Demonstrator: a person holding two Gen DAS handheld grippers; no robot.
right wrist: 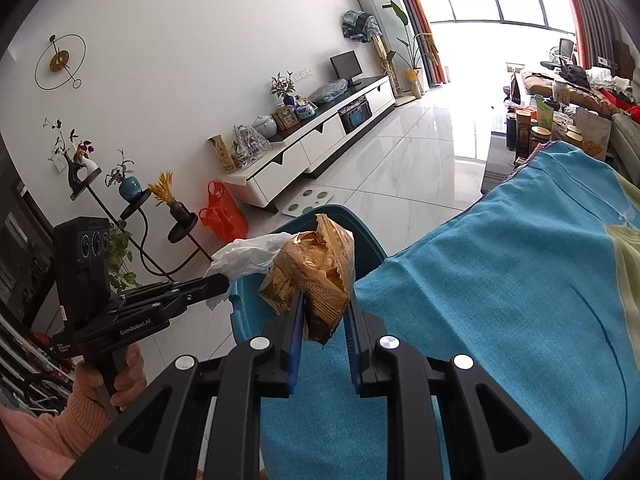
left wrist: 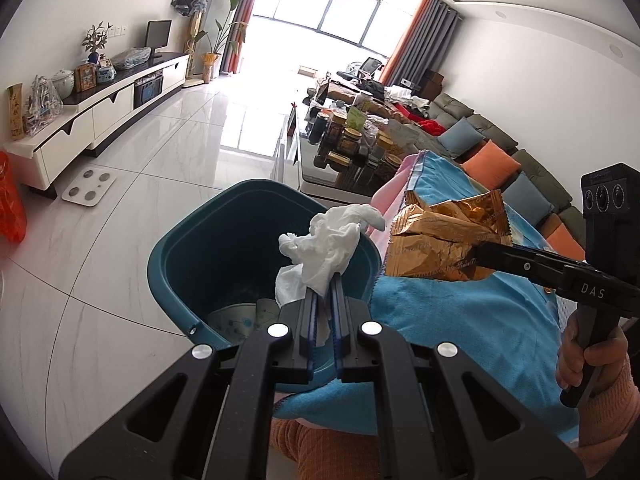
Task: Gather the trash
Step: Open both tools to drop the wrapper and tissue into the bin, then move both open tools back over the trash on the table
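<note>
Living room, glossy tile floor [left wrist: 168, 168]. Left tongs [left wrist: 325, 292] clamp white tissue [left wrist: 324, 248] over teal bin [left wrist: 200, 248]; right tongs [right wrist: 324, 300] pinch gold wrapper [right wrist: 316, 268] beside blue cloth [right wrist: 500, 260].

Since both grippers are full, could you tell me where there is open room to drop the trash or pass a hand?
The teal bin is mostly open inside, with something pale at its bottom. The left gripper holds the tissue over it; the right gripper holds the gold wrapper near its rim. The blue cloth is bare beside the bin. The far table of jars is crowded.
</note>
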